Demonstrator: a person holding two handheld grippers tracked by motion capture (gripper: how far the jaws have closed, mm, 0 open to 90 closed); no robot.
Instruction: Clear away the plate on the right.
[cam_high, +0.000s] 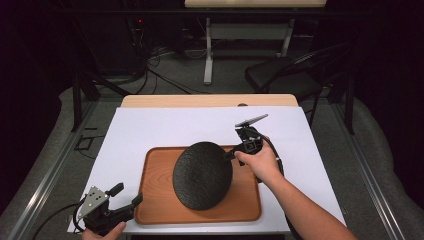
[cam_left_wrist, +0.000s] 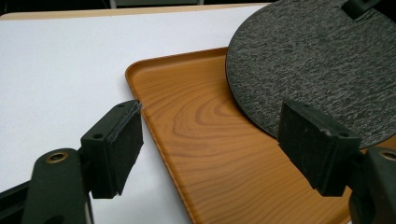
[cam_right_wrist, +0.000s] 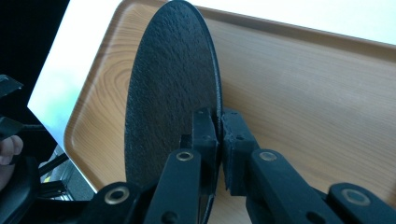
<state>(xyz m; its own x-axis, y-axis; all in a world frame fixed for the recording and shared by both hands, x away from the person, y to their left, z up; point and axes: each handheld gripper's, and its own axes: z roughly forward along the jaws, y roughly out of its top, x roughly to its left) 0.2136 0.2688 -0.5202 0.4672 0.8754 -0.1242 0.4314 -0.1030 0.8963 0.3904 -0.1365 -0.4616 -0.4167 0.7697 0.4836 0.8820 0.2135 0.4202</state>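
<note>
We see a wooden tray (cam_high: 249, 207) lying on a white sheet (cam_high: 165, 127) that covers the table, and we place everything else by that tray. Over the tray's middle a dark, rough-surfaced round disc (cam_high: 202, 175) is tilted up, its far-right edge raised and its near edge low toward the tray's floor; we cannot tell whether that near edge touches the wood. The right gripper (cam_high: 233, 154), held in the person's right hand (cam_high: 261, 165) above the tray's far-right part, has its jaws pinched together on the disc's raised rim, one pad on each face. In the right gripper view the disc (cam_right_wrist: 170, 93) stands nearly edge-on between those closed jaws, with the tray (cam_right_wrist: 303, 84) spread behind it. The left gripper (cam_high: 128, 195) sits at the tray's near-left corner, held by the left hand (cam_high: 102, 233) at the table's near edge, its jaws spread wide and gripping nothing. In the left gripper view one jaw hangs over the white sheet (cam_left_wrist: 70, 65) just outside the tray's left rim (cam_left_wrist: 135, 81), the other over the tray beside the disc (cam_left_wrist: 317, 65).
</note>
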